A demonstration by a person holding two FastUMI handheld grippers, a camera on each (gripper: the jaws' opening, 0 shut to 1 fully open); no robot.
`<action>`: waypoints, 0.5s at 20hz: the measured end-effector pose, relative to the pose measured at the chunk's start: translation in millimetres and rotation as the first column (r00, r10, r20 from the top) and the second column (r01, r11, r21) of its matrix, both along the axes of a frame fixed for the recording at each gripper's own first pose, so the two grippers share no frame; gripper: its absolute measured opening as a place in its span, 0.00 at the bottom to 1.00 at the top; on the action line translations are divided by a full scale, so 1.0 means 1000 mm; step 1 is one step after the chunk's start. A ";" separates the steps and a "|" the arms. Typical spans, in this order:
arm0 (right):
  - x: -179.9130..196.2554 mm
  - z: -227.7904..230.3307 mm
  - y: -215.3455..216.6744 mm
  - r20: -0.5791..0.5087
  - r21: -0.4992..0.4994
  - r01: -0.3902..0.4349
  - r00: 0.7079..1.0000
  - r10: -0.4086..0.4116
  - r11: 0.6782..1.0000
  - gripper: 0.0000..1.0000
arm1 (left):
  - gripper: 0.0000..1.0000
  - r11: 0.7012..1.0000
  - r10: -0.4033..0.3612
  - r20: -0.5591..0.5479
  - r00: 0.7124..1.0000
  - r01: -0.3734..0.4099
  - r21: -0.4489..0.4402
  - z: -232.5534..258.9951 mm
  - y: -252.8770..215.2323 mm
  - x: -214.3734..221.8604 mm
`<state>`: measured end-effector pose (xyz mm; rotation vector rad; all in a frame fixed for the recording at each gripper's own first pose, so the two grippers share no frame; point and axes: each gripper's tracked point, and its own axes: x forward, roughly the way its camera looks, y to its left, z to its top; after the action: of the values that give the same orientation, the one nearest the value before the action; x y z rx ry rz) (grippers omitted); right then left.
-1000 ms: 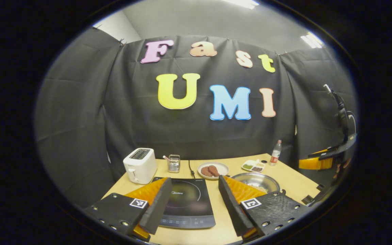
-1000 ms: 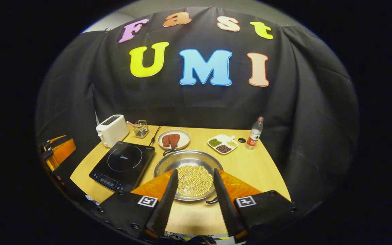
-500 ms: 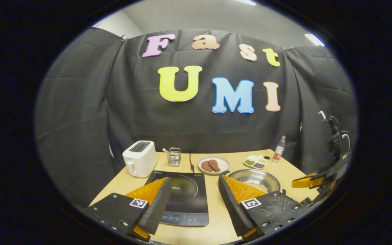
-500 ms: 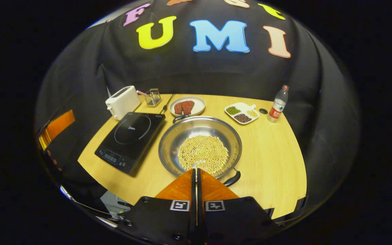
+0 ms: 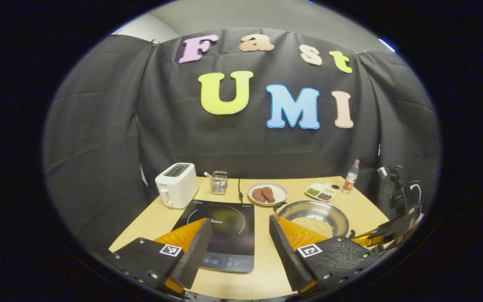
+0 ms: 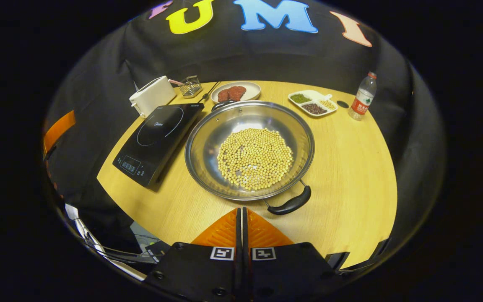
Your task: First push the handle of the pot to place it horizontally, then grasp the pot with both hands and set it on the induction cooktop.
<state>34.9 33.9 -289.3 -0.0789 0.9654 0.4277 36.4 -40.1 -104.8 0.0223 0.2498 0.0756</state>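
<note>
A wide steel pot (image 6: 208, 142) half full of pale beans (image 6: 255, 158) stands on the wooden table (image 6: 350, 167), just right of the black induction cooktop (image 6: 155, 138). Its near black handle (image 6: 289, 204) points toward the front right; the far handle (image 6: 220, 105) lies beside a plate. My right gripper (image 6: 241, 212) is shut and empty, hovering over the front edge, a little left of the near handle. In the left gripper view, my left gripper (image 5: 239, 228) is open and empty above the cooktop (image 5: 224, 228); the pot (image 5: 317, 216) lies to its right, and the right gripper (image 5: 386, 235) shows at the far right.
At the back stand a white toaster (image 6: 151, 95), a small wire holder (image 6: 191, 86), a plate of meat (image 6: 235, 92), a divided dish of beans (image 6: 312, 102) and a water bottle (image 6: 362, 96). A black cable (image 5: 239, 191) runs back from the cooktop. The table's front edge is close below both grippers.
My right gripper shut its fingers and moved forward and down toward the pot, which now looks larger. The left gripper tilted down slightly and stayed open.
</note>
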 end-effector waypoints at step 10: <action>0.018 -0.045 -0.006 -0.075 -0.052 -0.066 0.995 0.062 0.996 0.02 | 0.84 0.999 0.048 -0.028 0.998 -0.047 0.019 -0.009 -0.013 0.004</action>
<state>53.0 27.4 -334.3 -0.1446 1.0489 0.4664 40.2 -53.5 -113.6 0.0361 0.2785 0.1249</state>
